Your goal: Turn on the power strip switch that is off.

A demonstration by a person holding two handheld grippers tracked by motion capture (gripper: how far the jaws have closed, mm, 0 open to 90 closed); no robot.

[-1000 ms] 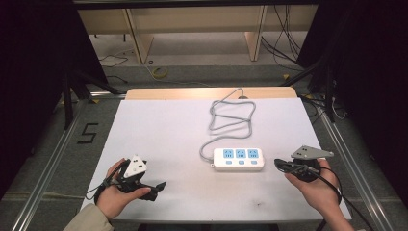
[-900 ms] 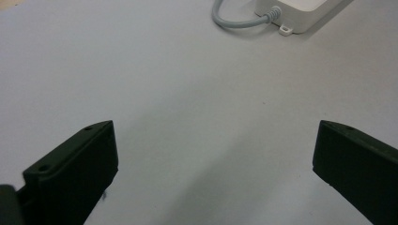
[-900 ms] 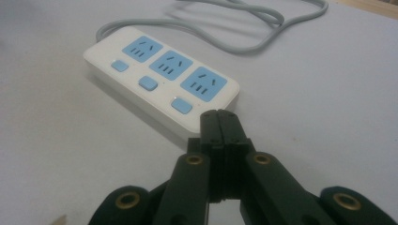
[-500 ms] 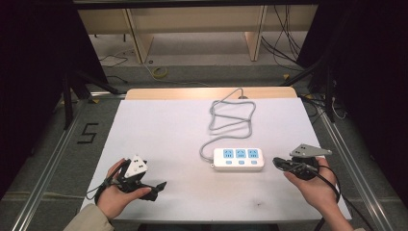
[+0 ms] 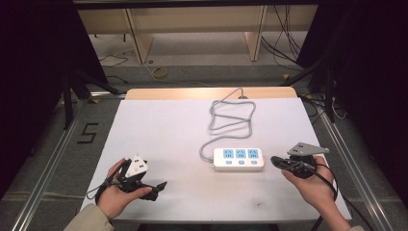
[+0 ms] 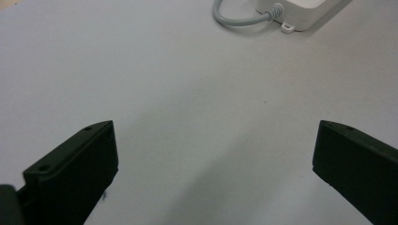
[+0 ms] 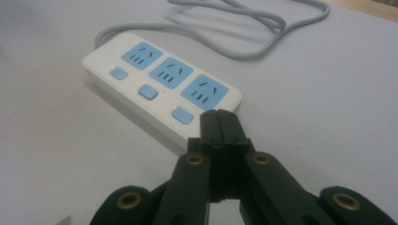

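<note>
The power strip (image 5: 238, 159) lies flat on the white tabletop (image 5: 163, 130), its grey cord (image 5: 231, 115) looping away behind it toward the far edge. The right tool (image 5: 275, 160) sits just beside the strip's right end with its jaws pressed together and nothing between them — in the right gripper view the joined tips (image 7: 219, 123) point at the strip's near corner, close to the nearest blue switch (image 7: 182, 115). The left tool (image 5: 161, 185) rests well to the strip's left, jaws spread wide and empty, the strip's cord end (image 6: 274, 10) far ahead of it.

The step in hand looks like pressing a switch with the closed tips (a judgement from the aim alone). To do it well, the right hand should lift slightly, centre the tips over the button rather than the socket holes, and push straight down — a slanted push would likely skid the light strip across the smooth tabletop. The left tool could steady the strip's left end.
</note>
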